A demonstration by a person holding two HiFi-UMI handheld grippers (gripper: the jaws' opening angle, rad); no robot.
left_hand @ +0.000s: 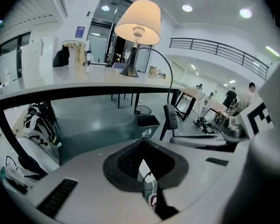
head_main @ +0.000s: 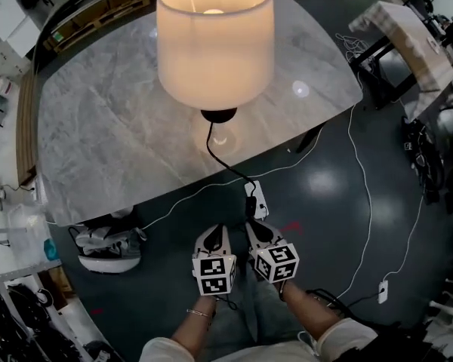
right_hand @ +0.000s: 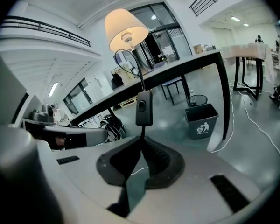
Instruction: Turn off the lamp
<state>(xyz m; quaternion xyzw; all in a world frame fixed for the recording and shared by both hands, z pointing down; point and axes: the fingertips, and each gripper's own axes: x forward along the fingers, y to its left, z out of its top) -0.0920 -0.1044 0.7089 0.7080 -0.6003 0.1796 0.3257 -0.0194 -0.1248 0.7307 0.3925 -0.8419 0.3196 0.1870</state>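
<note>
The lamp [head_main: 215, 40] stands lit on the marble table [head_main: 98, 134], its shade glowing. Its black cord [head_main: 225, 163] runs off the table's front edge to an inline switch [head_main: 251, 189]. In the right gripper view the switch [right_hand: 143, 108] stands upright just above my right gripper [right_hand: 141, 139], whose jaws are shut on the cord right below it. My left gripper [head_main: 216, 231] hangs close beside the right gripper [head_main: 251, 225], shut with nothing held. In the left gripper view the switch [left_hand: 170, 117] sits to the right of my shut left gripper [left_hand: 142, 146], with the lit lamp [left_hand: 139, 22] above.
A white power strip [head_main: 258, 200] lies on the dark floor under the switch. A white cable [head_main: 362, 202] trails to the right. A bag [head_main: 109, 249] sits by the table's left leg. A grey bin [right_hand: 201, 120] stands under the table; other tables [head_main: 408, 36] are at right.
</note>
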